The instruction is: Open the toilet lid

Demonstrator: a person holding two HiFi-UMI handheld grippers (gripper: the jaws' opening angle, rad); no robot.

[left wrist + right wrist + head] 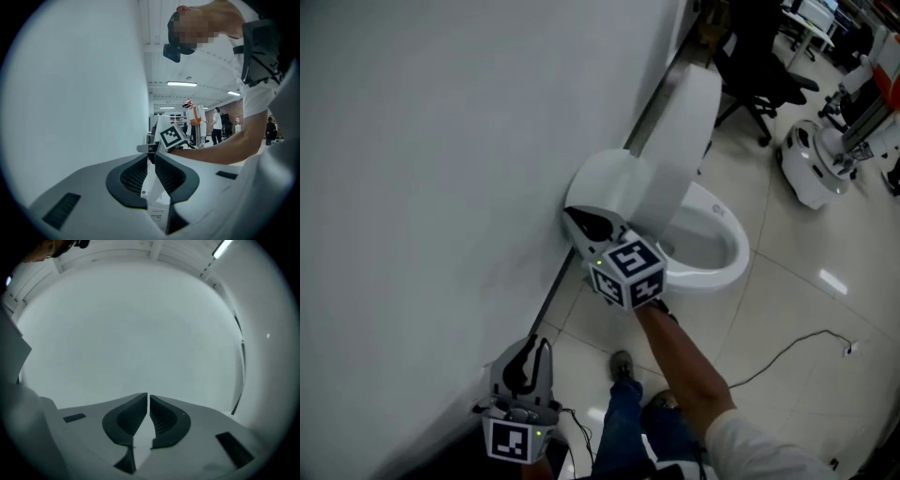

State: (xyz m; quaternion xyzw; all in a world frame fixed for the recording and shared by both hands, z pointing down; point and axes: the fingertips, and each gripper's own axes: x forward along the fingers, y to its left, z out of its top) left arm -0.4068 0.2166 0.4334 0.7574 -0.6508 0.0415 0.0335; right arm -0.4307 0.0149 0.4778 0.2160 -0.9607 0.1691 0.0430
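Observation:
The white toilet stands against the wall with its lid (682,131) raised upright over the open bowl (717,246). My right gripper (574,217) hovers beside the tank (609,183), its marker cube (628,272) toward me, and it points at the wall. In the right gripper view its jaws (148,395) are shut with nothing between them and face only bare white wall. My left gripper (539,349) is low at the bottom left, close to the wall, apart from the toilet. Its jaws (151,154) are shut and empty, aimed at the right gripper's cube (172,137).
A black office chair (759,75) and a white robot base (816,159) stand beyond the toilet. A cable (787,352) runs over the tiled floor at right. My shoes (623,366) are just before the bowl. People and an orange-white robot (194,115) stand far back.

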